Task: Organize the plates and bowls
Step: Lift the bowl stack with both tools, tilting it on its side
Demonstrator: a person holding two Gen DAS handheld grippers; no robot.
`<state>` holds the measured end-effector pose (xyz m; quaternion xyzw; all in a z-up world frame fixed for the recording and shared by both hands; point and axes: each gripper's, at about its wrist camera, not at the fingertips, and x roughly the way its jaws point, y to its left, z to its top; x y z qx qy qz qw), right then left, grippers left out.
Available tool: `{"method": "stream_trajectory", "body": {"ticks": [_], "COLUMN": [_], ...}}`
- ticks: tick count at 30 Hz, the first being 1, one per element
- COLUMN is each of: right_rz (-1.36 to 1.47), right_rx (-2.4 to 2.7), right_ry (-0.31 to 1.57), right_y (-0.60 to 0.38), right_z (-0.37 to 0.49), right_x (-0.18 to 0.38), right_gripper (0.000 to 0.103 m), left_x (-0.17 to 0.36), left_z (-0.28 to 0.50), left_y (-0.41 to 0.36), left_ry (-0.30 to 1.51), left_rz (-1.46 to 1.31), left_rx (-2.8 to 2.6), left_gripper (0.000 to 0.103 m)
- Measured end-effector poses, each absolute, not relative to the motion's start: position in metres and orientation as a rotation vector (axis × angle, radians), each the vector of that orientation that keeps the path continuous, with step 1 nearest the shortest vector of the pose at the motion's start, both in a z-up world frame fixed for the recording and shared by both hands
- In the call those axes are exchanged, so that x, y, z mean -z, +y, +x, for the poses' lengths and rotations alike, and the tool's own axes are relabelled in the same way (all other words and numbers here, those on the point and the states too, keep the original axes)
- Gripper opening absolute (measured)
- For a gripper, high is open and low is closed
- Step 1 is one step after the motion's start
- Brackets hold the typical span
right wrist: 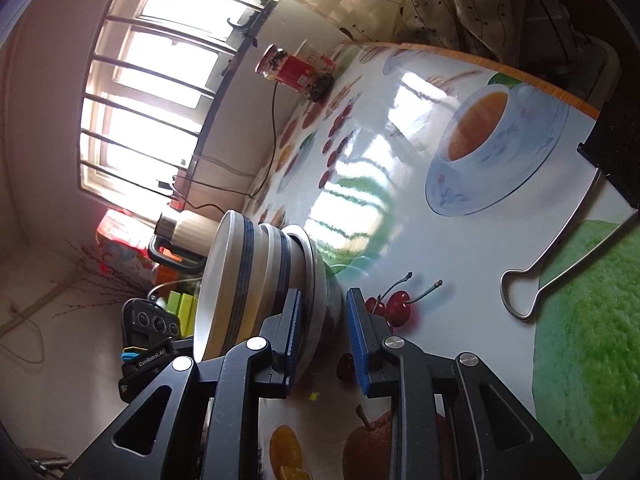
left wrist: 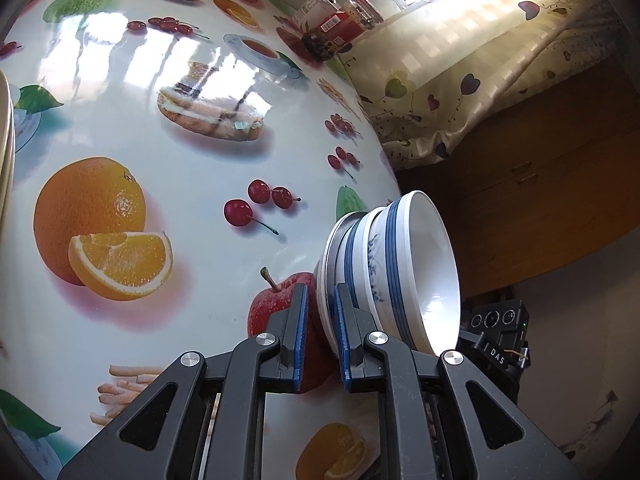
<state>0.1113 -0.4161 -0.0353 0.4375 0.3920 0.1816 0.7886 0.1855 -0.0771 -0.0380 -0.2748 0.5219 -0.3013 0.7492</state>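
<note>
Several nested bowls: white with blue bands, stacked on a steel-rimmed bottom dish, forming one bowl stack (left wrist: 384, 264) (right wrist: 256, 280).
Position: stack sits on the fruit-print tablecloth (left wrist: 180, 128), close to the table edge; both tongs meet it from opposite sides.
Left gripper (left wrist: 320, 336): jaws narrowly parted, straddling the lowest rim; contact looks likely, but a firm clamp cannot be confirmed.
Right gripper (right wrist: 322, 338): jaws wider apart, set around the bottom dish rim; pads seem not yet pressed home.
Handling: probably ceramic, rigid, glazed and slippery, breakable; the stack is likely heavy, and upper bowls sit loose and may shift if tilted.
Hold: lowest rim on both sides, keeping the stack level.
Beyond the stack: jar (left wrist: 352, 26) at the far edge; wire handle (right wrist: 556, 256) to the right; pale plates (left wrist: 6, 152) well off to the left.
</note>
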Motion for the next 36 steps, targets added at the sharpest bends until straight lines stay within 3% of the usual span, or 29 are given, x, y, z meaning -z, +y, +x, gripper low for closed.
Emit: {"method": "stream_trajectory", "body": {"ticks": [18, 36], "right_rz": [0.983, 1.000], "right_rx": [-0.377, -0.377], "right_ry": [0.835, 0.811], "right_y": [-0.422, -0.414], "right_z": [0.108, 0.104], "right_x": [0.041, 0.037], "right_gripper": [0.024, 0.012], "left_x": [0.057, 0.049], "left_z": [0.188, 0.175], "left_y": [-0.066, -0.072], "left_ry": [1.147, 1.097], "left_rz": [-0.781, -0.752], "left_rx": [0.716, 0.608], "left_gripper": [0.013, 0.012]}}
